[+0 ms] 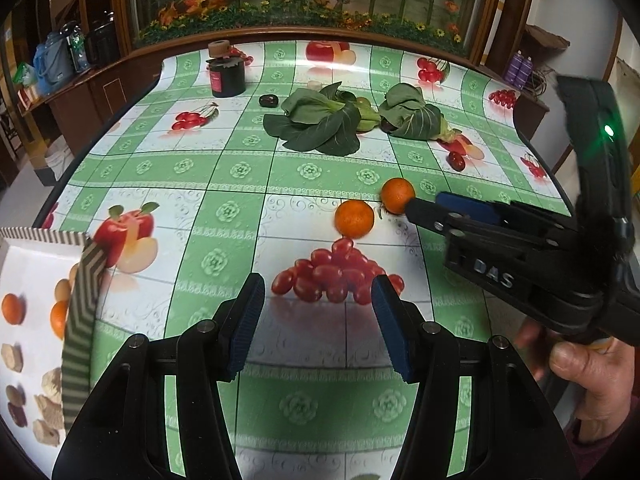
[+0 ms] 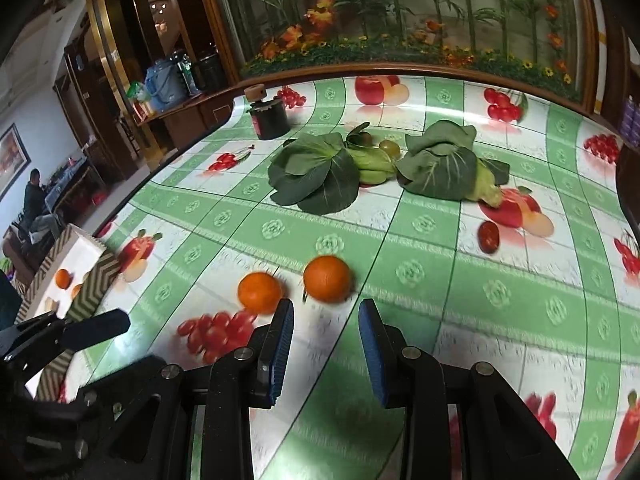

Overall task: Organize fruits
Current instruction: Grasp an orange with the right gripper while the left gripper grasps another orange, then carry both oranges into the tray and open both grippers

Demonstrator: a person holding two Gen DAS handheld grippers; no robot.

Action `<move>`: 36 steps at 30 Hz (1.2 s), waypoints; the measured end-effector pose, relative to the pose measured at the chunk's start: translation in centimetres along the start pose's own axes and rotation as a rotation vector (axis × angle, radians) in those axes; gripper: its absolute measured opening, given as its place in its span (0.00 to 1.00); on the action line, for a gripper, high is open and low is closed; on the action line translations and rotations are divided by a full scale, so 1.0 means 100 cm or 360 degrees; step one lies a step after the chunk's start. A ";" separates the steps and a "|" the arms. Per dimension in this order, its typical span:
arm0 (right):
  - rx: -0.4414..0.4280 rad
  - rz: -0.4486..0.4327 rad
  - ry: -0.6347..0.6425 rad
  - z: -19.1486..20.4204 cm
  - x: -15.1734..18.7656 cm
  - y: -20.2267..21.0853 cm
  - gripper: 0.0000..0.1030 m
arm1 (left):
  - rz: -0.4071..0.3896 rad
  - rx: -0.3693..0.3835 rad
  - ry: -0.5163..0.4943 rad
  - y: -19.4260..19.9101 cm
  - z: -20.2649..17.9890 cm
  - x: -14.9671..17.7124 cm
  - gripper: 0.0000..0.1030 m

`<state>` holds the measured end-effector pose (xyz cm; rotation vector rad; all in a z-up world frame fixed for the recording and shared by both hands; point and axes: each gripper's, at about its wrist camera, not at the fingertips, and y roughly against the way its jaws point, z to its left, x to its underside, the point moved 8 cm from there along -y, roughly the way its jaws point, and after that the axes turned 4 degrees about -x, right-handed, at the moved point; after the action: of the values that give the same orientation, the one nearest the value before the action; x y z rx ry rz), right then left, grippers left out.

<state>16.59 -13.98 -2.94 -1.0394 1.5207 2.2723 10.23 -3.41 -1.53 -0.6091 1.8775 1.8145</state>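
Both of your hand-held grippers, left and right, stand apart and empty. Two oranges lie loose on the tabletop, right of the patterned box; a glancing pad could roll one away.

Two round oranges side by side, apart, on the tablecloth.

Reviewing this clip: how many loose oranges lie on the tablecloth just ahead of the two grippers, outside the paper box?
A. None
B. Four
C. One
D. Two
D. Two oranges sit side by side on the tablecloth: the left orange and the right orange, both ahead of the right gripper, whose jaws stand apart with nothing between them; the other oranges are inside the paper box.
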 end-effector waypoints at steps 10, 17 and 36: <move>-0.0098 0.0012 -0.0098 -0.011 -0.006 -0.031 0.29 | 0.0028 0.0062 -0.0054 -0.023 -0.016 -0.013 0.54; -0.0131 -0.0045 -0.0147 -0.023 -0.010 -0.019 0.29 | 0.0055 0.0105 -0.0061 -0.043 -0.028 -0.025 0.54; -0.0109 -0.0015 -0.0074 -0.008 -0.005 -0.005 0.29 | -0.0002 0.0095 0.0050 -0.039 -0.006 -0.024 0.27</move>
<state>17.58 -14.38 -3.20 -1.0019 1.4265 2.3406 14.50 -4.09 -3.19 -0.6211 1.9441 1.7510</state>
